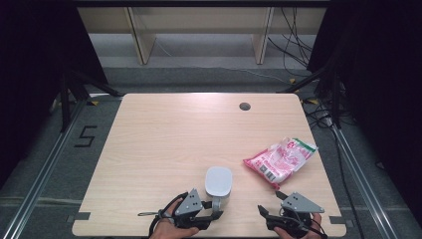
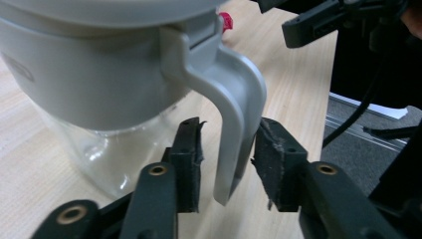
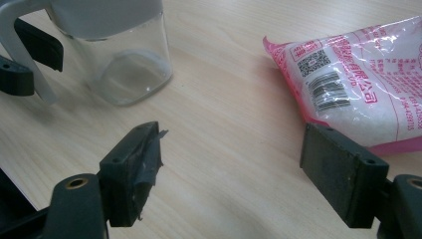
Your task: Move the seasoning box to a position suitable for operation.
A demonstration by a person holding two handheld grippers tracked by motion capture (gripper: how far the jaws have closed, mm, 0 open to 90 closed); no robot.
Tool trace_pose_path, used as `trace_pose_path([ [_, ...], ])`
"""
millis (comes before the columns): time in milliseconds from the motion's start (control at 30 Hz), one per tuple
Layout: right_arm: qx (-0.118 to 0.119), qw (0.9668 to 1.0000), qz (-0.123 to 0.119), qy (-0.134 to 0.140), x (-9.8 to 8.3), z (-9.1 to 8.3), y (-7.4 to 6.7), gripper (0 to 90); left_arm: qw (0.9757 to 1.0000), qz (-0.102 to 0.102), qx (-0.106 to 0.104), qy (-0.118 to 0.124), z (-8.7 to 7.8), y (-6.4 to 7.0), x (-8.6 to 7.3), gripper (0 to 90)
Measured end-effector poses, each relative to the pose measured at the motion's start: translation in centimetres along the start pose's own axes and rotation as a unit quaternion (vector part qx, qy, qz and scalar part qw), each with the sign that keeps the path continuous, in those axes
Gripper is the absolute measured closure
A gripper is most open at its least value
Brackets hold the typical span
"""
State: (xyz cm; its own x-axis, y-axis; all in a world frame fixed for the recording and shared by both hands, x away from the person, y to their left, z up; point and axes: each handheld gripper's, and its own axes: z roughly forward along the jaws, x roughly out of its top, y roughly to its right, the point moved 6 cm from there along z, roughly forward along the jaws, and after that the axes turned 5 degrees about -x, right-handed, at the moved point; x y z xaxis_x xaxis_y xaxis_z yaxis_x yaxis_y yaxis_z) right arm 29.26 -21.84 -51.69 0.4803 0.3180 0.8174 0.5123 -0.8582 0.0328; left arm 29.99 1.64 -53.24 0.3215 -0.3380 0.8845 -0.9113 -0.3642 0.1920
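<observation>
Jaws on the left gripper (image 2: 226,159) sit either side of the jug (image 1: 218,182) handle (image 2: 234,124) with small gaps, not clamped; right gripper (image 3: 234,174) jaws wide apart over bare worktop (image 1: 164,144); jug stands near the front edge, pink bag (image 1: 279,160) to its right.

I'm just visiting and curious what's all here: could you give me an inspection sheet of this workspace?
Surface: pale wooden table, grommet hole near far edge.
Job's things: glass jar with white lid and grey handle; pink sugar bag lying flat.
Clutter: nothing seen.
Grippers: left gripper straddles the handle, pads not pressing; right gripper open over bare table.
Cables: bundle on the floor behind.
Surroundings: black curtains, wooden bench, floor rails.
</observation>
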Motion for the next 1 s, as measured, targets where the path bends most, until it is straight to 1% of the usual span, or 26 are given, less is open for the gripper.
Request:
trace_pose_path([
  [33, 0.000, 1.0000, 0.000, 0.001, 0.0, 0.0, 0.0, 25.0, 0.9999, 0.012, 0.004, -0.011, -0.1, -0.2, 0.0, 66.0],
  [67, 0.000, 1.0000, 0.000, 0.001, 0.0, 0.0, 0.0, 25.0, 1.0000, 0.001, -0.002, 0.002, 0.1, 0.1, 0.1, 67.4],
  [133, 0.000, 1.0000, 0.000, 0.001, 0.0, 0.0, 0.0, 25.0, 1.0000, 0.002, -0.002, 0.001, 0.1, 0.1, 0.2, 69.2],
  [267, 0.000, 1.0000, -0.001, 0.001, 0.0, 0.0, 0.0, 25.0, 1.0000, 0.005, -0.006, -0.004, 0.0, 0.0, 0.3, 69.2],
  [300, 0.000, 1.0000, -0.001, 0.001, 0.0, 0.0, 0.0, 25.0, 0.9999, 0.009, 0.000, -0.005, -0.2, -0.1, 0.3, 69.2],
  [333, 0.001, 1.0000, -0.001, 0.001, 0.0, 0.0, 0.0, 25.0, 1.0000, 0.004, -0.004, 0.000, -0.2, -0.1, 0.3, 69.2],
  [400, 0.001, 1.0000, 0.000, 0.001, 0.0, 0.0, 0.0, 25.0, 0.9999, 0.013, 0.006, -0.006, -0.5, -0.7, 0.3, 69.7],
  [433, 0.000, 1.0000, -0.001, 0.001, 0.0, 0.0, 0.0, 25.0, 0.9999, 0.004, 0.014, 0.006, -0.5, -0.9, 0.4, 70.6],
  [467, 0.000, 1.0000, -0.003, 0.002, 0.0, 0.0, 0.0, 25.0, 0.9999, 0.002, 0.012, 0.000, -0.6, -1.2, 0.4, 70.8],
  [500, 0.001, 1.0000, 0.002, -0.002, 0.0, 0.0, -0.1, 25.0, 0.9999, 0.002, 0.016, 0.000, -0.6, -1.4, 0.5, 70.8],
  [533, -0.001, 0.9999, 0.010, -0.008, -0.1, -0.1, -0.3, 25.0, 0.9999, 0.003, 0.014, -0.001, -0.4, -1.4, 0.5, 70.8],
  [567, 0.003, 0.9999, 0.006, -0.008, -0.1, 0.0, -0.3, 25.0, 0.9999, 0.003, 0.011, 0.000, -0.3, -1.4, 0.6, 70.9],
  [600, 0.004, 1.0000, -0.006, -0.004, 0.0, 0.1, -0.1, 25.0, 1.0000, 0.006, 0.007, -0.004, -0.2, -1.4, 0.6, 71.1],
  [633, 0.001, 1.0000, -0.006, -0.003, 0.0, 0.0, -0.1, 25.0, 0.9999, 0.009, 0.011, -0.004, -0.1, -1.4, 0.6, 71.2],
  [667, 0.001, 1.0000, -0.009, -0.002, 0.0, 0.0, 0.0, 25.0, 0.9999, 0.010, 0.008, -0.003, 0.0, -1.4, 0.6, 71.4],
  [700, 0.000, 0.9999, 0.010, -0.007, -0.1, 0.0, -0.3, 25.0, 1.0000, 0.006, 0.004, -0.001, 0.0, -1.3, 0.7, 71.4],
  [733, 0.000, 1.0000, 0.002, -0.005, -0.1, 0.0, -0.2, 25.0, 1.0000, 0.004, 0.007, 0.001, 0.0, -1.3, 0.7, 71.4],
  [767, 0.000, 1.0000, 0.006, -0.006, -0.1, 0.0, -0.2, 25.0, 0.9999, 0.009, 0.009, -0.003, -0.1, -1.5, 0.7, 71.4],
  [800, 0.000, 1.0000, 0.001, -0.003, -0.1, 0.0, -0.1, 25.0, 1.0000, 0.007, 0.006, -0.001, -0.1, -1.5, 0.8, 71.4],
  [833, 0.002, 1.0000, -0.001, 0.000, 0.0, 0.0, -0.1, 25.0, 0.9997, 0.015, 0.018, -0.006, -0.3, -1.8, 0.7, 71.3],
  [867, 0.001, 1.0000, 0.006, -0.005, -0.1, -0.1, -0.3, 25.0, 0.9998, 0.010, 0.020, 0.000, -0.2, -1.9, 0.8, 71.1],
  [900, 0.001, 1.0000, 0.003, -0.004, -0.1, 0.0, -0.3, 25.0, 0.9998, 0.009, 0.016, -0.004, -0.3, -2.2, 0.7, 71.0],
  [967, 0.000, 0.9999, 0.010, -0.009, -0.2, -0.1, -0.3, 25.0, 0.9997, 0.011, 0.022, -0.004, -0.5, -2.5, 0.8, 70.7],
  [1000, 0.000, 1.0000, 0.005, -0.005, -0.1, 0.0, -0.3, 25.0, 0.9997, 0.011, 0.024, -0.003, -0.4, -2.6, 0.8, 70.7],
])
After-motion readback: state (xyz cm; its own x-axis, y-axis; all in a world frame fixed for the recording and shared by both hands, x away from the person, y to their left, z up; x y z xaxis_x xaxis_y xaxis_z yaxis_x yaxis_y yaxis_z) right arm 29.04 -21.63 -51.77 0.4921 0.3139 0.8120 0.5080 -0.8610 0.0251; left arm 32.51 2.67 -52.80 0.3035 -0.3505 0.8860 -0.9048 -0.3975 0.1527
